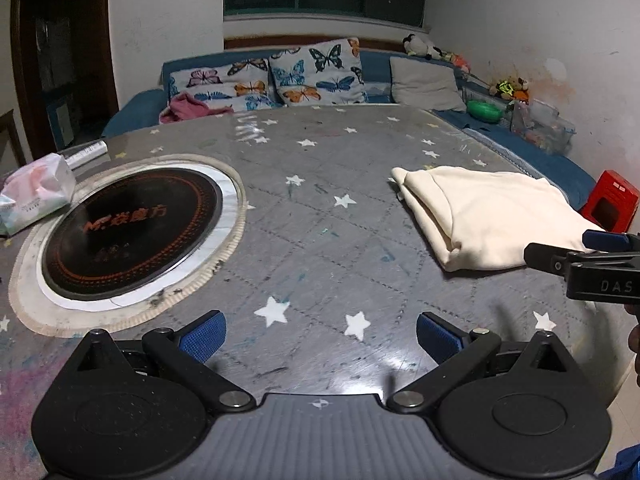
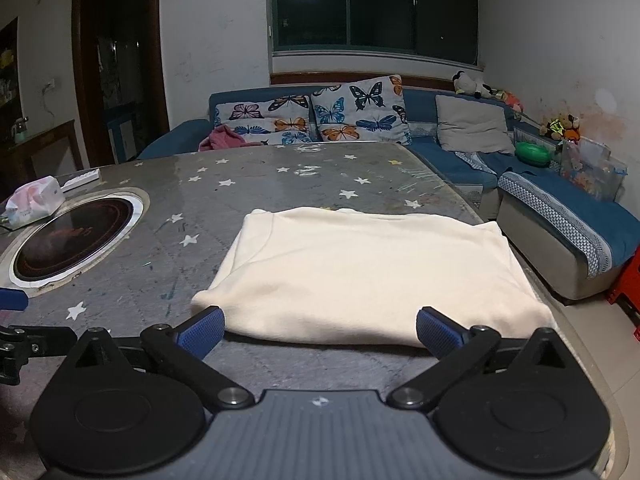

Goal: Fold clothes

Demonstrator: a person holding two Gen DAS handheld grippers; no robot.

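Observation:
A cream garment [image 2: 368, 272] lies folded into a flat rectangle on the grey star-patterned table [image 2: 248, 184]. It also shows at the right of the left wrist view [image 1: 488, 216]. My right gripper [image 2: 320, 332] is open and empty, its blue pads just at the garment's near edge. My left gripper [image 1: 320, 334] is open and empty over bare table, left of the garment. The right gripper's fingers [image 1: 560, 258] reach in from the right edge of the left wrist view, next to the garment's near corner.
A round black induction hob [image 1: 128, 232] is set into the table at the left, with a tissue pack [image 1: 34, 192] beside it. A blue sofa [image 2: 540, 204] with butterfly cushions [image 2: 356, 112] wraps the far and right sides. A red stool [image 1: 612, 200] stands at the right.

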